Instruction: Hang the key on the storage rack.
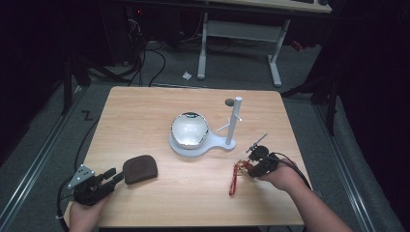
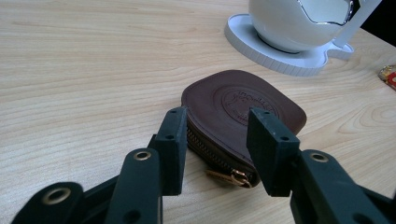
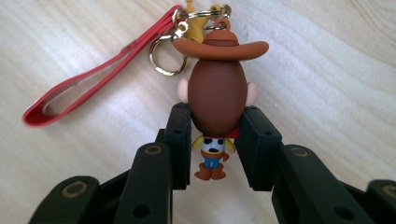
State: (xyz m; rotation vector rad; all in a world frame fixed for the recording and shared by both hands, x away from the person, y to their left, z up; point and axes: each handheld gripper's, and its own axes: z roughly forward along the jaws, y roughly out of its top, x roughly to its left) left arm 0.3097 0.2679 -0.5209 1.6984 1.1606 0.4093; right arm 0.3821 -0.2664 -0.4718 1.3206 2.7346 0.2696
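On the right side of the desk (image 1: 145, 111), close to its right edge, the right claw (image 3: 215, 142) is clamped on a cowboy figure keychain (image 3: 217, 100), its pads pressed against either side of the brown head. In the right gripper view the figure's long axis runs straight away from the claw: small boots toward the camera, brown hat at the far end. Beyond the hat a gold ring (image 3: 164, 56) links to a red strap (image 3: 93, 74), which trails off to the left in that view; in the high view the strap lies on the wood, running toward the person. Near the desk's left front corner the left claw (image 2: 217, 142) stands open, its pads either side of the zip end of a brown leather pouch (image 2: 243, 105) without pressing it. The pouch lies flat, its rounded end pointing away from the claw toward a white egg-shaped bowl (image 1: 189, 128) on a white stand (image 1: 227, 143) at mid-desk, whose post (image 1: 235, 118) rises upright. Bare wood lies open between pouch and keychain along the front, and across the far half of the desk.
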